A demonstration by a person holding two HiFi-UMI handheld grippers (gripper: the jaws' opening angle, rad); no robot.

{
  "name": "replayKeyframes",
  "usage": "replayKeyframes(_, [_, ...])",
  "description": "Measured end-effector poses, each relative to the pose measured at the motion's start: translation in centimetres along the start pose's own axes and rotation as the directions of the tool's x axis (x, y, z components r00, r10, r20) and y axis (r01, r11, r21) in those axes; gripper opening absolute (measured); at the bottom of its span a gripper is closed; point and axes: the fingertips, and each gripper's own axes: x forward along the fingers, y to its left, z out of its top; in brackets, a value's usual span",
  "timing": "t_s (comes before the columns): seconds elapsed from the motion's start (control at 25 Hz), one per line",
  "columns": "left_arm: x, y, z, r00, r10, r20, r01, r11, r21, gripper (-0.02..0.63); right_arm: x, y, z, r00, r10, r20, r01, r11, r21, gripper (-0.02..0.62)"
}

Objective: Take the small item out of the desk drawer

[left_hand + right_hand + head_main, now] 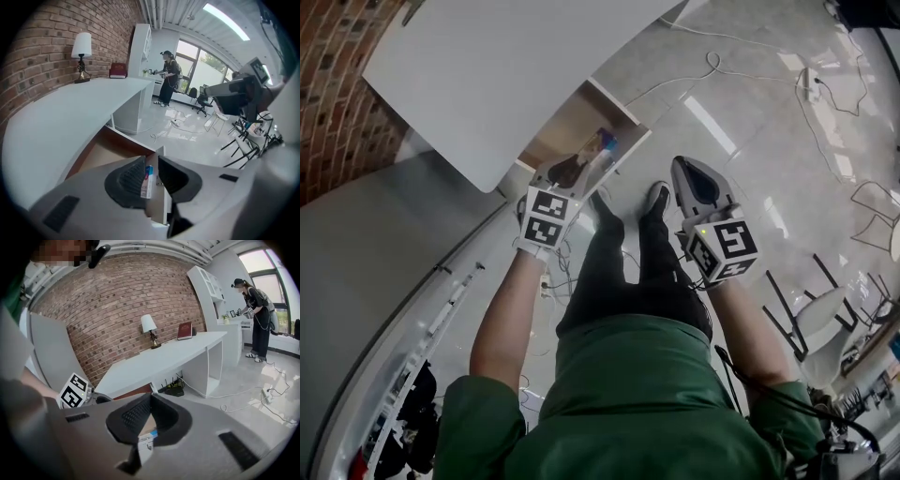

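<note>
**Left tongs point(151, 161) lined up on the box**

The left tongs stand part open and empty, with the small box point(147, 182) showing in their gap, not yet touched. The box stands in the open drawer point(565, 127) under the counter's point(487, 75) front edge, close to the drawer's front panel. It looks best to straddle the box clear of that panel, then close. The right tongs point(150, 399), tips together, hang idle.

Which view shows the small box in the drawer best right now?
Left gripper view: the small box stands upright, framed between the open jaws. Head view shows it small and blurred in the drawer; right gripper view catches only a corner.
</note>
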Motion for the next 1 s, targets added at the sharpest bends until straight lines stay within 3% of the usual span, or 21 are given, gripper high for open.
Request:
replayKeyframes(0.36, [4.0, 0.6, -2.6, 0.993, -0.044, -0.109, 0.049, 0.998, 0.044, 0.097, 2.1, -1.2, -1.9, 0.999, 0.028, -0.039, -0.027, 0.999, 0.044, 0.003])
replayKeyframes(1.0, [10.0, 1.9, -7.0, 0.974, -0.068, -0.214, 0.068, 0.998, -0.007, 0.097, 3.4, -3.5, -5.4, 0.994, 0.015, -0.105, -0.009, 0.998, 0.057, 0.003])
